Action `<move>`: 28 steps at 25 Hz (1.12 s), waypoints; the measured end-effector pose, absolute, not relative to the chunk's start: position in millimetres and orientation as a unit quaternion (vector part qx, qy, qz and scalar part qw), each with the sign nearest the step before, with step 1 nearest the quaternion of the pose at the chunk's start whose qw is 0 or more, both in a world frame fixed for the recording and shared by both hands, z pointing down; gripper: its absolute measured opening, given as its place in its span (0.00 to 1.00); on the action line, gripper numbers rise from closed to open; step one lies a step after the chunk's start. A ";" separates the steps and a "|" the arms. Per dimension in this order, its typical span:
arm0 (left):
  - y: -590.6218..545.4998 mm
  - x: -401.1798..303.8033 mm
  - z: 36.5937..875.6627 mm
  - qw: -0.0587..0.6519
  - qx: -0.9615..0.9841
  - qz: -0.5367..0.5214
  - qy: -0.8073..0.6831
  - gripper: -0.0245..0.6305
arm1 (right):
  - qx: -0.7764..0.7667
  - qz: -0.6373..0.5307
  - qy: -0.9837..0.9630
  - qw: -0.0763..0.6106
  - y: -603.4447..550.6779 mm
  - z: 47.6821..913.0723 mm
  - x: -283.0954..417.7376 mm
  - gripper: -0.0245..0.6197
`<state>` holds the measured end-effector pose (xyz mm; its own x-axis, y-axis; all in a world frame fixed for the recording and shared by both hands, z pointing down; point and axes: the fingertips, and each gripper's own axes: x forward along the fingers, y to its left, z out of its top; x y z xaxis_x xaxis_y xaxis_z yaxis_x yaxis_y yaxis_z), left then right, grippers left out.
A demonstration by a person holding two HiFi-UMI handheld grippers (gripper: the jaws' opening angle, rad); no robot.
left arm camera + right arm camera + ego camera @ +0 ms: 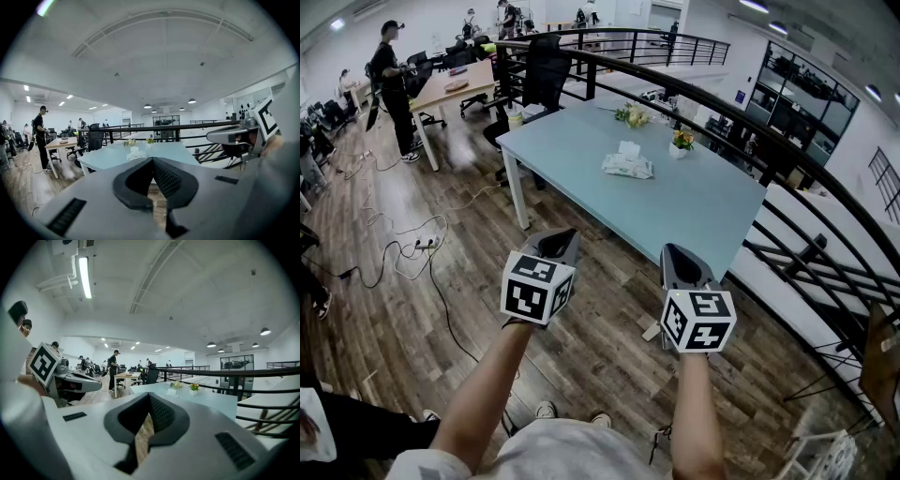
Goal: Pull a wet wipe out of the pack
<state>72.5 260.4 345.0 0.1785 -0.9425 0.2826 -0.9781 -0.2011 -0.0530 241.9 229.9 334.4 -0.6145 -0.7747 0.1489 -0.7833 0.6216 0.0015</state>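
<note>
No legible txt anywhere: the left gripper (569,234) & right gripper (671,249) show only b/w square marker patterns, no letters or nos., & any print on the wipes pack (627,166) is too small to read

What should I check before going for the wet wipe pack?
1. The wet wipe pack lies on the table: ok.
2. A wipe sticks up to grab: ok.
3. The left hand-held gripper is empty: ok, jaws together on nothing.
4. The right hand-held gripper is empty: ok, likewise.
5. Jaws open for a grasp: not ok, both shut.
6. Close enough: not ok, both are over the floor, short of the table.
</note>
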 end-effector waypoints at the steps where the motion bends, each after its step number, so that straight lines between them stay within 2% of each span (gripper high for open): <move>1: 260.4 74.8 344.8 0.069 0.765 0.128 -0.627 0.03 | 0.435 0.031 -0.898 0.066 230.2 333.8 243.9 0.04; 28: 238.1 114.6 361.9 0.085 0.746 0.132 -0.647 0.03 | 0.390 0.034 -0.918 0.066 204.8 349.0 268.1 0.06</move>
